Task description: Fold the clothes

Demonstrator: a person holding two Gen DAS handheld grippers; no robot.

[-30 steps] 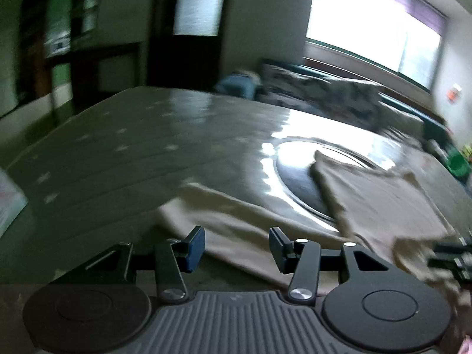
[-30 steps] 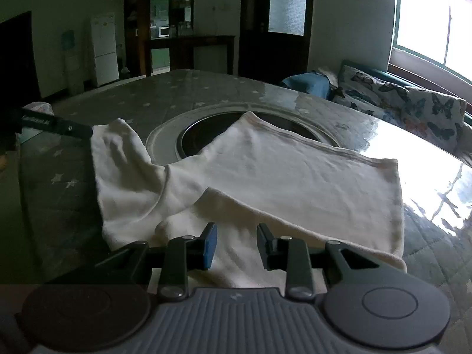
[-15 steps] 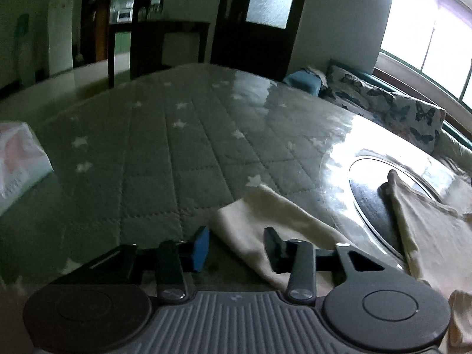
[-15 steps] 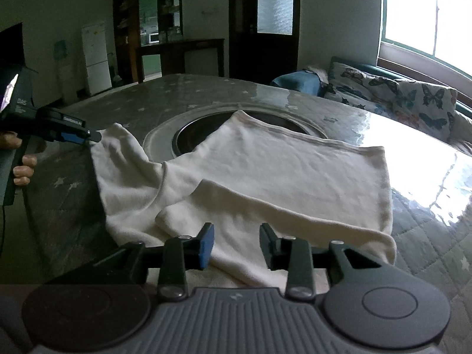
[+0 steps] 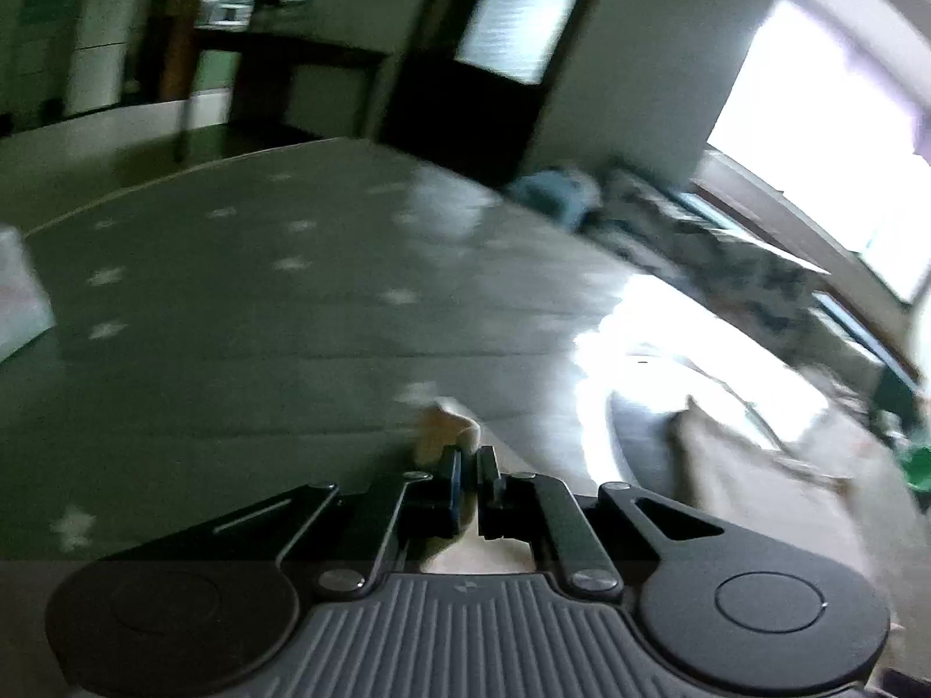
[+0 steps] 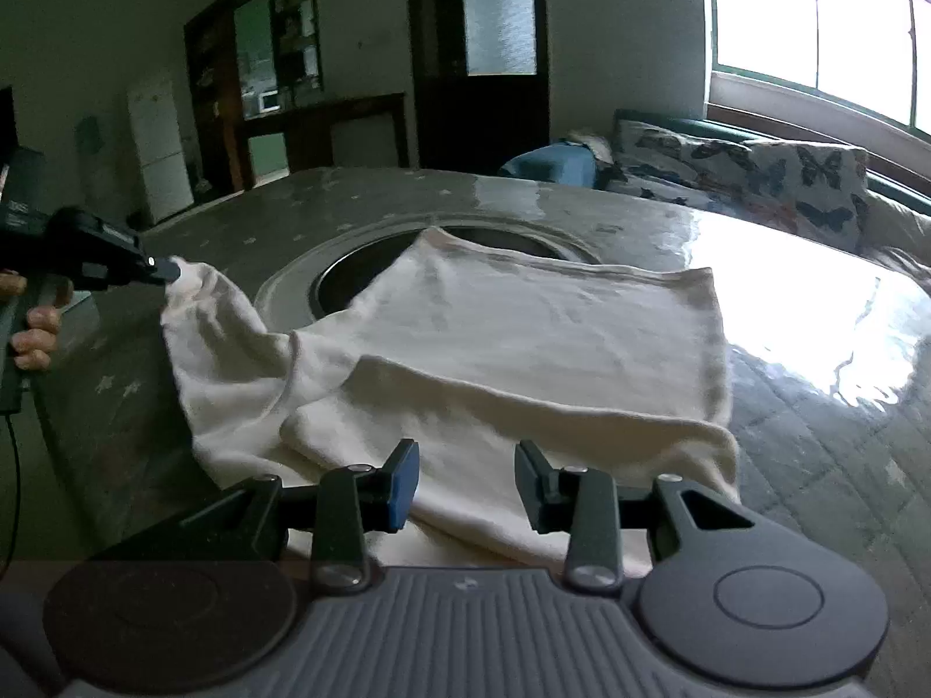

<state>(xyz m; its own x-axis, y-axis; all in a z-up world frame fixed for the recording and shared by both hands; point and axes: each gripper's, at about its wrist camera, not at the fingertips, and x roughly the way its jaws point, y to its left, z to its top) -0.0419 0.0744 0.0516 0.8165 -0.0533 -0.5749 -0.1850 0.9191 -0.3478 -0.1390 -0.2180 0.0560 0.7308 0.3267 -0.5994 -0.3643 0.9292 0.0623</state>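
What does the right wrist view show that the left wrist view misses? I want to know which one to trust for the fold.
Only the right wrist view shows the cream garment's whole spread, the open right gripper over its near edge, and the hand behind the left gripper. Only the left wrist view, blurred, shows the left gripper from behind, shut on the sleeve tip. Both show the quilted table and sofa.

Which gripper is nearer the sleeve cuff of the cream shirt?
Left. The left gripper is shut on the sleeve cuff; the right gripper hovers open over the shirt's near edge, apart from the cuff.
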